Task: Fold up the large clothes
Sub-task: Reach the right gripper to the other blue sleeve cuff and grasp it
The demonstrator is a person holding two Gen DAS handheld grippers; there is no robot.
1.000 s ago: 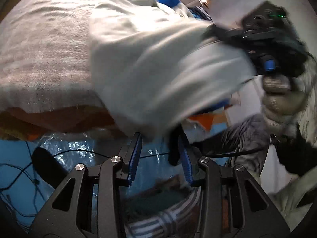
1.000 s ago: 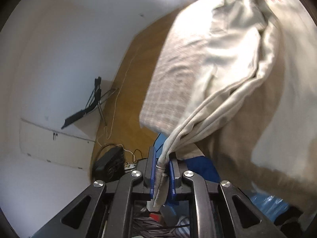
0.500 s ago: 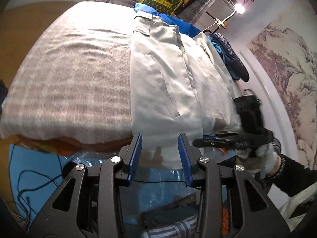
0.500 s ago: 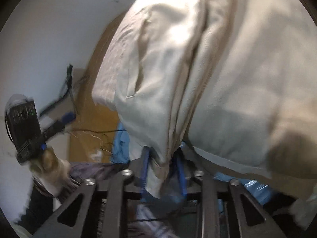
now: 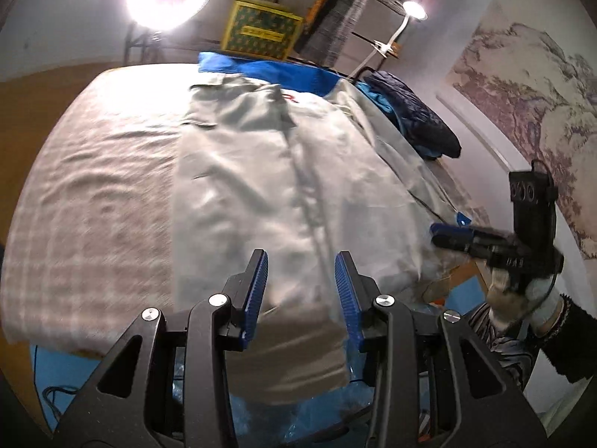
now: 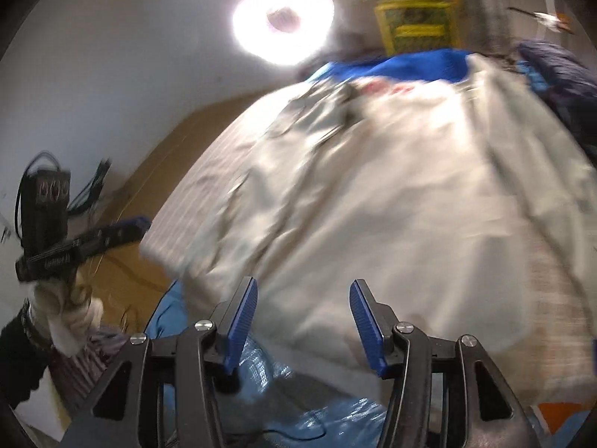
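Where left view meets wall painting point(image 5: 530, 112), right view only blurred trousers point(image 6: 373, 205).

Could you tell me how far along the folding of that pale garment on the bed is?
Done: the pale garment lies spread lengthwise on the checked bed cover, its near end hanging over the edge. In hand: nothing; the left gripper is open, and the right gripper has just been opening, nothing between its jaws. Left: no crosswise fold is visible yet.

left tongs point(image 5: 301, 295) open, right tongs point(image 6: 303, 326) just opening, empty
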